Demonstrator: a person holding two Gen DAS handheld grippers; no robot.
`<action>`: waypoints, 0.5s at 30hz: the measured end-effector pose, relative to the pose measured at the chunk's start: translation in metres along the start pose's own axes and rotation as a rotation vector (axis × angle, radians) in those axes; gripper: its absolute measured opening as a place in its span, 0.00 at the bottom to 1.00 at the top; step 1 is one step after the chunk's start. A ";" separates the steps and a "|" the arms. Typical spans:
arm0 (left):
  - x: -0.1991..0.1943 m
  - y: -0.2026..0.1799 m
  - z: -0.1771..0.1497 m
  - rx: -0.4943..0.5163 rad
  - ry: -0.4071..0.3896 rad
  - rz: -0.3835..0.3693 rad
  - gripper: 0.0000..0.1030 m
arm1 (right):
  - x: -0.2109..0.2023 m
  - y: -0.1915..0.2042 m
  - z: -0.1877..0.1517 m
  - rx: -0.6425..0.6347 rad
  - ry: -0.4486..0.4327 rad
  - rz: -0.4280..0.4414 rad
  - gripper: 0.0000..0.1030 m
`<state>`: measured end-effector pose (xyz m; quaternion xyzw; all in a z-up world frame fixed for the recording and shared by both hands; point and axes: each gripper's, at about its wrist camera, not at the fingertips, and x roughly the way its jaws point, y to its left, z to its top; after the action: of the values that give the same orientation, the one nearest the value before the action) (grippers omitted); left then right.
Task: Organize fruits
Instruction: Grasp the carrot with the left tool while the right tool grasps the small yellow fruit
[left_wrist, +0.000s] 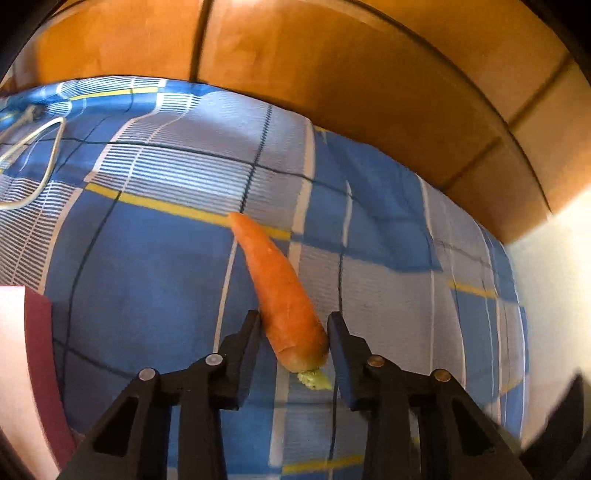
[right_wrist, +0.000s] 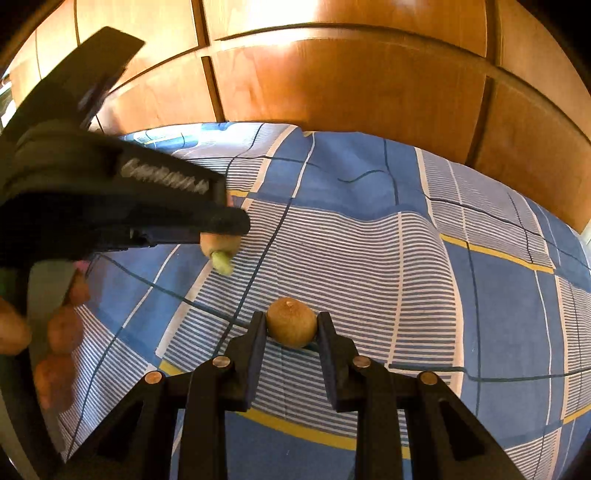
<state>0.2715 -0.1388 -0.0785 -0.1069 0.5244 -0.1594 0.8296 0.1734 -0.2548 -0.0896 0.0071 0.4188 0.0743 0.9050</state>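
Left tongs (left_wrist: 293, 332): clamped on carrot (left_wrist: 280, 291) at its thick end. Right tongs (right_wrist: 291, 328): clamped on kiwi (right_wrist: 291, 322). Both over checked bedsheet (right_wrist: 369, 240). Step: pick-up done; next, likely lifting and carrying to a sorting spot, none in view.

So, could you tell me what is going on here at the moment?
A person is working over a blue checked bedsheet with a handheld gripper in each hand. The left gripper is shut on the thick end of a carrot. The right gripper is shut on a kiwi. Both are held over the sheet, with wooden cabinets behind.
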 end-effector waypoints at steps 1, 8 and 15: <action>-0.002 0.000 -0.003 0.022 0.010 -0.003 0.35 | 0.000 0.000 0.000 -0.003 0.000 -0.001 0.27; -0.027 0.009 -0.040 0.098 0.058 0.001 0.35 | -0.007 0.000 -0.009 0.011 0.015 0.022 0.27; -0.035 0.008 -0.065 0.103 0.057 0.034 0.36 | -0.019 0.005 -0.021 0.043 0.045 0.069 0.27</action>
<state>0.1996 -0.1190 -0.0796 -0.0505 0.5404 -0.1752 0.8214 0.1450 -0.2534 -0.0887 0.0392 0.4400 0.0969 0.8919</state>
